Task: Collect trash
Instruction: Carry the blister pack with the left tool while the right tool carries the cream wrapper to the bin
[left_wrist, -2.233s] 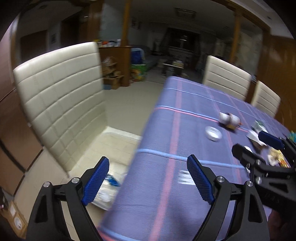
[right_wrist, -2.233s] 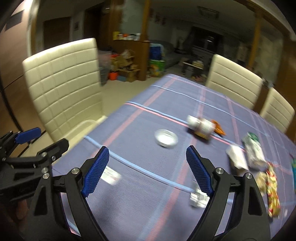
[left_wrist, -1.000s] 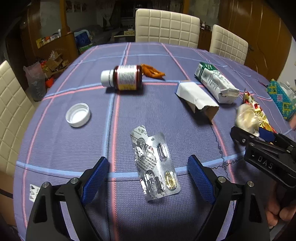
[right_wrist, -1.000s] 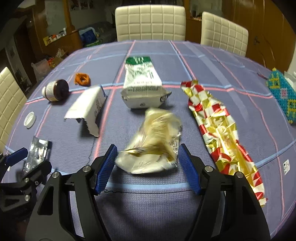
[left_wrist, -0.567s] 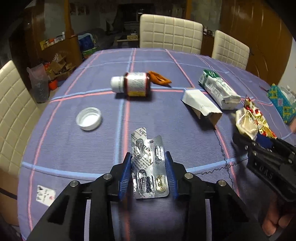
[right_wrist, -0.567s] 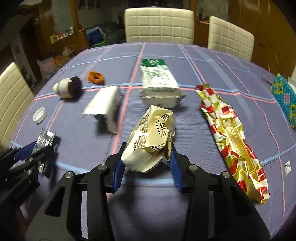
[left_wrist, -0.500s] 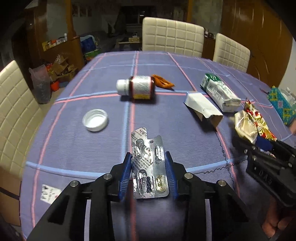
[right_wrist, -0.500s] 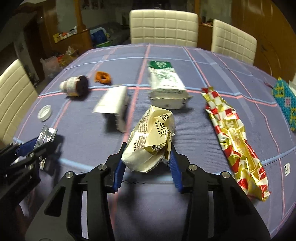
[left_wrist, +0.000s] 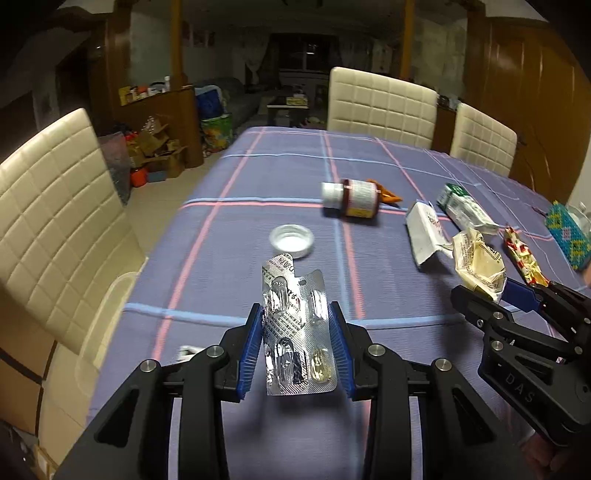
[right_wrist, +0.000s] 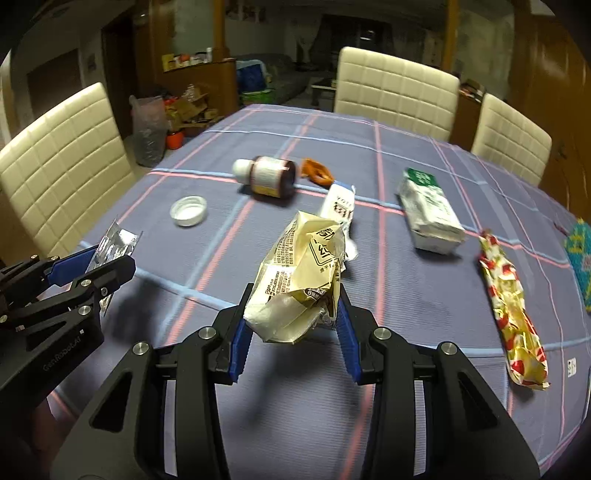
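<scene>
My left gripper (left_wrist: 297, 328) is shut on a silver pill blister pack (left_wrist: 295, 332) and holds it above the purple tablecloth (left_wrist: 258, 177). My right gripper (right_wrist: 293, 314) is shut on a crumpled cream snack wrapper (right_wrist: 303, 273), also held above the cloth. The wrapper also shows in the left wrist view (left_wrist: 478, 264), and the blister pack in the right wrist view (right_wrist: 114, 245). On the table lie a brown pill bottle (left_wrist: 351, 199), a white cap (left_wrist: 291, 240), a white carton (left_wrist: 424, 229), a green-white packet (right_wrist: 428, 210), an orange scrap (right_wrist: 316, 171) and a red-gold wrapper (right_wrist: 511, 310).
Cream padded chairs stand at the left (left_wrist: 55, 221) and at the far side (left_wrist: 380, 107). A translucent bin (left_wrist: 103, 325) sits by the left chair's seat. A colourful woven item (left_wrist: 567, 236) lies at the table's right edge. Boxes and clutter (left_wrist: 155, 155) fill the floor beyond.
Both grippers closed on their items about a second ago, the left on the blister pack, the right on the cream wrapper. Since then both have risen and swung leftward, toward the left chair.
</scene>
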